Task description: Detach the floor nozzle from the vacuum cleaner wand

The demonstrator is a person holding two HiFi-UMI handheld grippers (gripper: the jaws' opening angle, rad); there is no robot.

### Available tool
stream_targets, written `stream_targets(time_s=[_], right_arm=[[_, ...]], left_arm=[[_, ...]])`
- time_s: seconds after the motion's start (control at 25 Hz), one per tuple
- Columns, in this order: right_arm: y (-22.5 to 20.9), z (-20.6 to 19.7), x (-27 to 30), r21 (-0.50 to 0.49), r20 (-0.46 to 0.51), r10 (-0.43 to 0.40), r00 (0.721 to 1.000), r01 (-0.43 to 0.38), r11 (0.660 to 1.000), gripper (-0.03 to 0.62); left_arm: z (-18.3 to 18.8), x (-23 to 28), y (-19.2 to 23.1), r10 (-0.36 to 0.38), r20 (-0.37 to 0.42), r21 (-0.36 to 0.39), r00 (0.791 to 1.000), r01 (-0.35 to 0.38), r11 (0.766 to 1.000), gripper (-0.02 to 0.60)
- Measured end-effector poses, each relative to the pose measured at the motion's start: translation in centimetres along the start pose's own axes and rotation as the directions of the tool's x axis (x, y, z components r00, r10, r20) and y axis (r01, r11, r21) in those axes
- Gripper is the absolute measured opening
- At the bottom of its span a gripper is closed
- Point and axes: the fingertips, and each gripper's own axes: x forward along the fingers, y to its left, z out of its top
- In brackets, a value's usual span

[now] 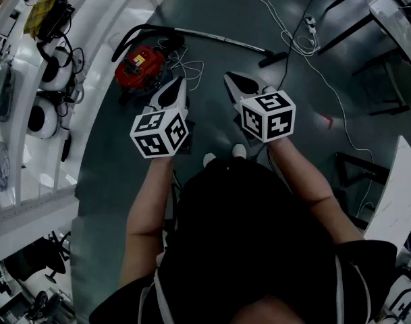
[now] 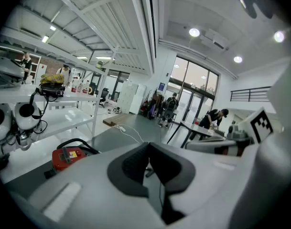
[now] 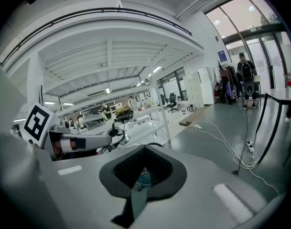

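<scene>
A: Two grippers — holding anything?
B: No. The left gripper (image 1: 173, 90) and right gripper (image 1: 233, 81) have their jaws pressed together, empty. The floor nozzle (image 1: 273, 58) lies on the floor (image 1: 212, 5) beyond the right gripper, joined to the wand (image 1: 218, 38) — apart from both.

- The vacuum cleaner body (image 1: 139, 65) sits on the floor (image 1: 212, 5).
- The hose (image 1: 132, 34) arcs just behind the body.
- The wand (image 1: 218, 39) lies on the floor, running from behind the body off to its right.
- The floor nozzle (image 1: 272, 58) lies well to the right of the body, at the wand's end.
- A cable (image 1: 293, 39) and a power strip (image 1: 310, 24) lie farther right of the body, beyond the nozzle.
- Shelving (image 1: 16, 52) stands to the left of the body, with headsets (image 1: 53, 69) on it.
- The left gripper (image 1: 179, 85) hangs just right of the body, on the near side.
- The right gripper (image 1: 231, 81) hangs farther right of the body, short of the nozzle.
</scene>
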Motion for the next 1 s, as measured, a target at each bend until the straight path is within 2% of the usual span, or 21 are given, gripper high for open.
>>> stream_targets(time_s=[0.36,0.6,1.0], right_arm=[[0.5,-0.5,-0.3,-0.016,-0.008,-0.006,1.0,0.006,1.0,-0.005],[0.9,-1.1,0.0,-0.007,-0.02,0.0,1.0,-0.001,1.0,-0.003],[2.5,-1.9,1.5,0.033,-0.046,0.0,0.999,0.002,0.999,-0.005]], left_arm=[[-0.2,-0.5,0.0,-0.009,0.01,-0.008,1.0,0.009,1.0,0.009],[-1.4,-0.7,0.3,-0.018,-0.015,-0.014,1.0,0.018,1.0,0.009],[-1.9,-1.5,3.2,-0.005,-0.021,-0.034,1.0,0.004,0.999,0.009]])
